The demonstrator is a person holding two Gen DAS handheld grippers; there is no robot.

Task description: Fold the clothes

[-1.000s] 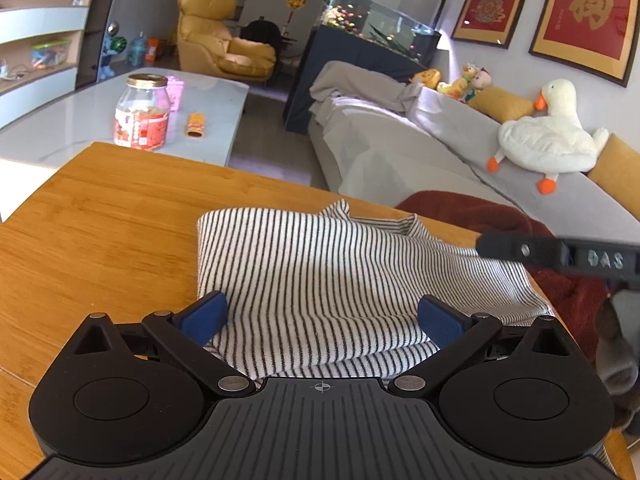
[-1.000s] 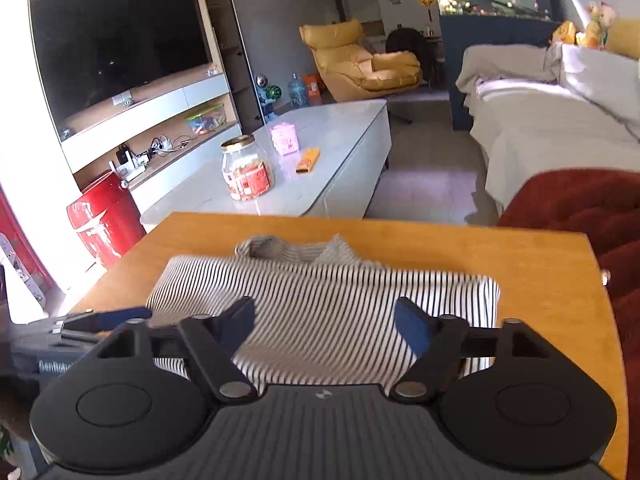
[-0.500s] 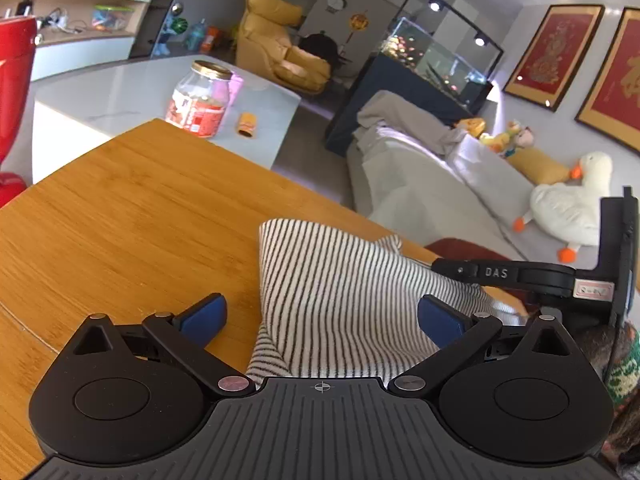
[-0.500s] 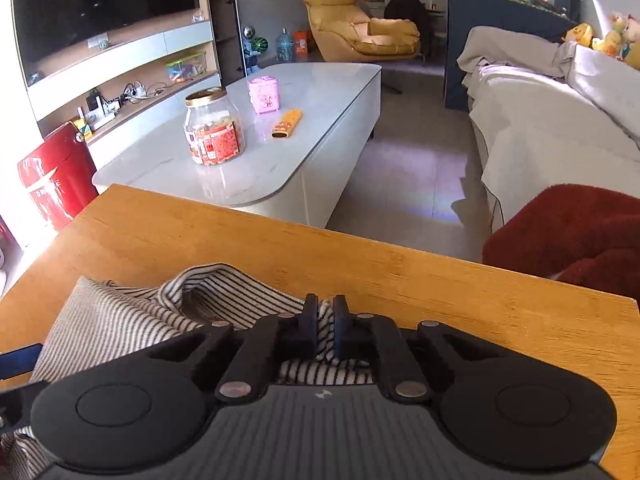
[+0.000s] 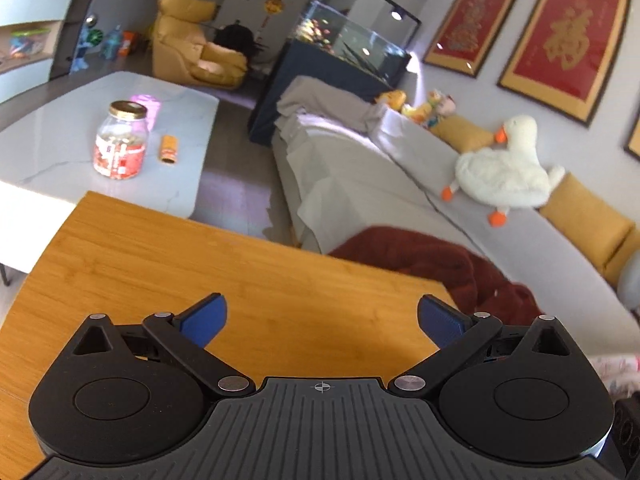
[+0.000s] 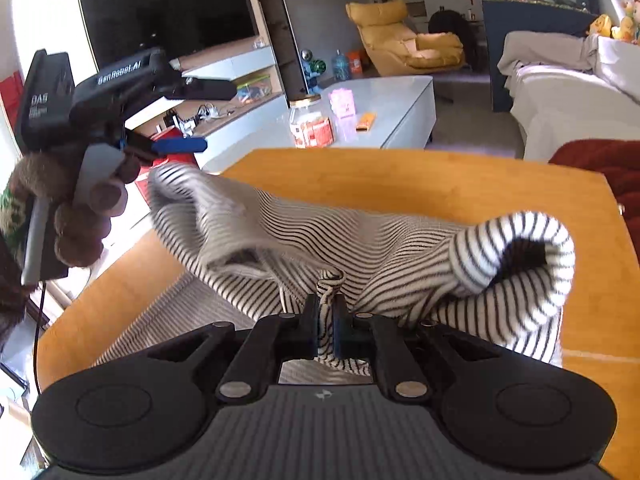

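While the right gripper [image 6: 327, 330] clamps a bunched fold of the black-and-white striped knit garment [image 6: 400, 248] above the bamboo-topped wooden table [image 6: 440, 184], the left gripper [image 5: 320, 320] hangs spread wide, empty.

Striped garment's [image 6: 360, 240] raised left edge, motion-blurred

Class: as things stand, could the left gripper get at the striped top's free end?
Probably yes. The left gripper is open, beside the striped top, nothing between them; the right gripper pinches the near edge.
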